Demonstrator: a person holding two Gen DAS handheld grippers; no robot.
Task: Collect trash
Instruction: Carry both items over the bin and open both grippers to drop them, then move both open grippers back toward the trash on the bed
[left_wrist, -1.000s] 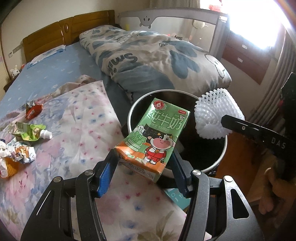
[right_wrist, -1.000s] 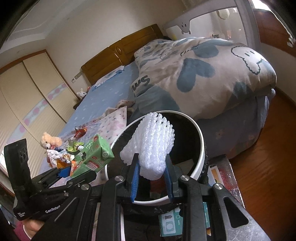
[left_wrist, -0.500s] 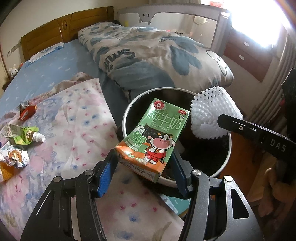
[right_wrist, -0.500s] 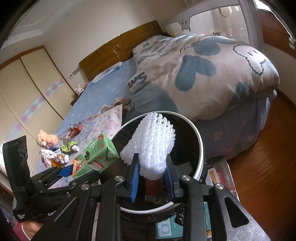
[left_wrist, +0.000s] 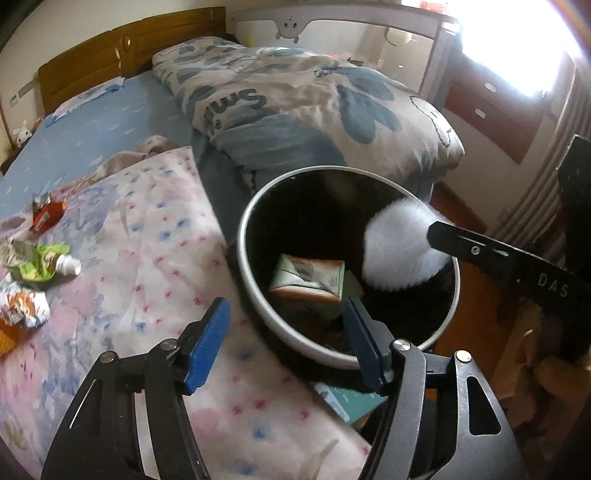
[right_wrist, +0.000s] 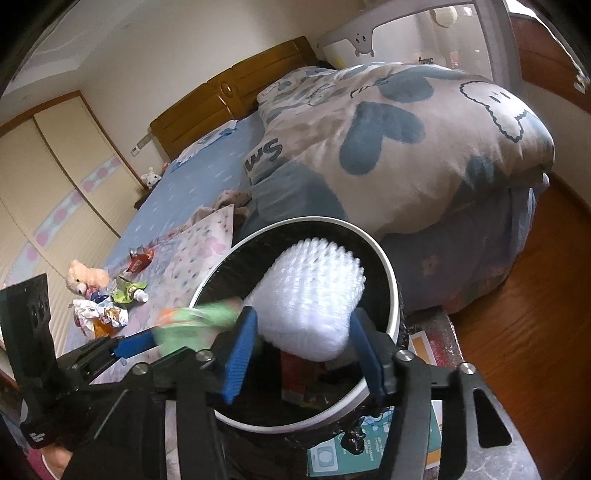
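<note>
**Two claws open over the bin**

Both claws have just been opening! The left claw (left_wrist: 286, 338) stands spread with nothing between its blue pads, and the milk carton (left_wrist: 308, 277) is down inside the round trash bin (left_wrist: 242, 243) at the bed's edge. The right claw (right_wrist: 303, 354) gapes too; the white foam net (right_wrist: 314, 299) sits loose between its pads above the bin's mouth. More wrappers (left_wrist: 35, 262) lie on the floral blanket (left_wrist: 147, 258).

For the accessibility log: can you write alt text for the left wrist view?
The left gripper, fingers apart and empty, hangs over a black trash bin beside a bed; a green milk carton drops inside. A white foam net falls by the right gripper's finger. Wrappers lie on the floral sheet.
</note>
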